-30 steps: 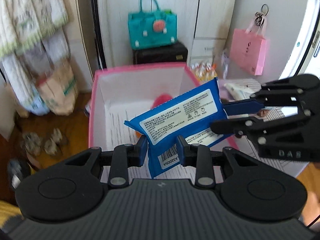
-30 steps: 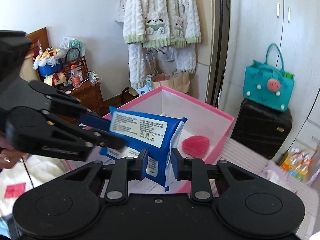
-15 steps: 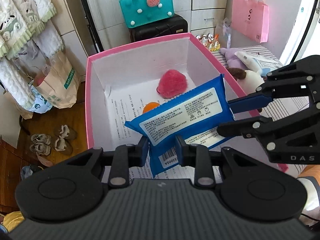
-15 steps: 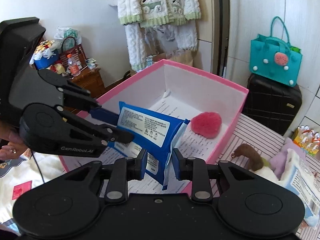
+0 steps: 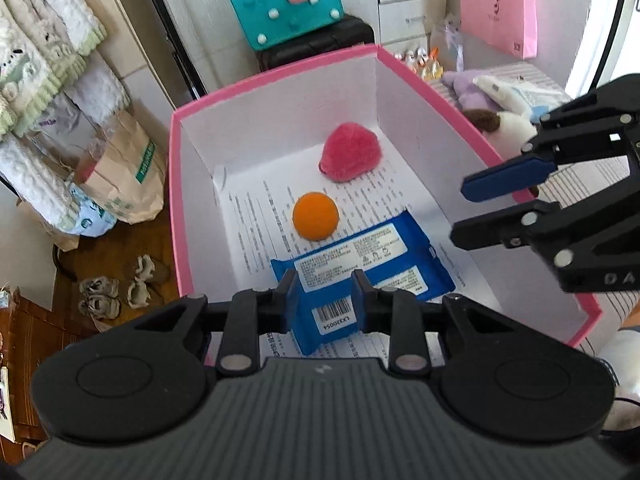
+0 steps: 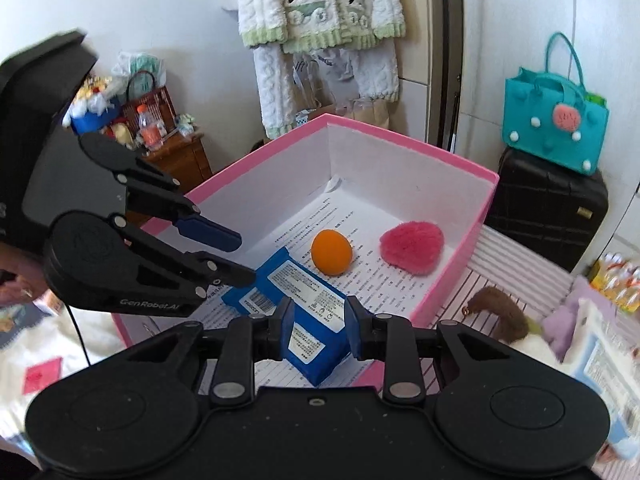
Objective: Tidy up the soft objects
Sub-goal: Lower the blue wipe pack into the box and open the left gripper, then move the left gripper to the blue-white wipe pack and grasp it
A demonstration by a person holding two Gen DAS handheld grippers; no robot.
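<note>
Pink box [image 5: 280, 76], white inside, printed paper sheets lining its floor: holds three items

Blue packet [image 5: 362, 268], white label and barcode facing up: lies flat on the paper at the near end of the box, free of both grippers. From the right wrist view the same packet [image 6: 296, 300] sits angled, one corner toward the camera

Orange ball [image 5: 315, 216]: on the paper just beyond the packet, close to its far edge; whether the two touch cannot be told

Pink fuzzy heart-shaped plush [image 5: 350, 152]: further back, near the far right corner of the box, apart from the ball

Left gripper [image 5: 322, 300]: fingers spread, nothing between them, hanging above the near end of the packet. In the right wrist view it [image 6: 244, 256] comes in from the left over the box wall, blue pad and black finger parted

Right gripper [image 6: 318, 328]: fingers likewise spread and empty, poised over the packet's near corner. In the left wrist view it [image 5: 464, 212] reaches in from the right above the box's side wall

Beside the box, on a striped surface [image 6: 472, 280]: a cluster of plush toys [image 5: 488, 108], purple, white and brown

Background: teal bag [image 5: 284, 4] on a black case [image 5: 316, 44], pink paper bag [image 5: 498, 12] hanging, white knit garments [image 6: 320, 4] on the wall, small shoes [image 5: 116, 292] on the wooden floor
</note>
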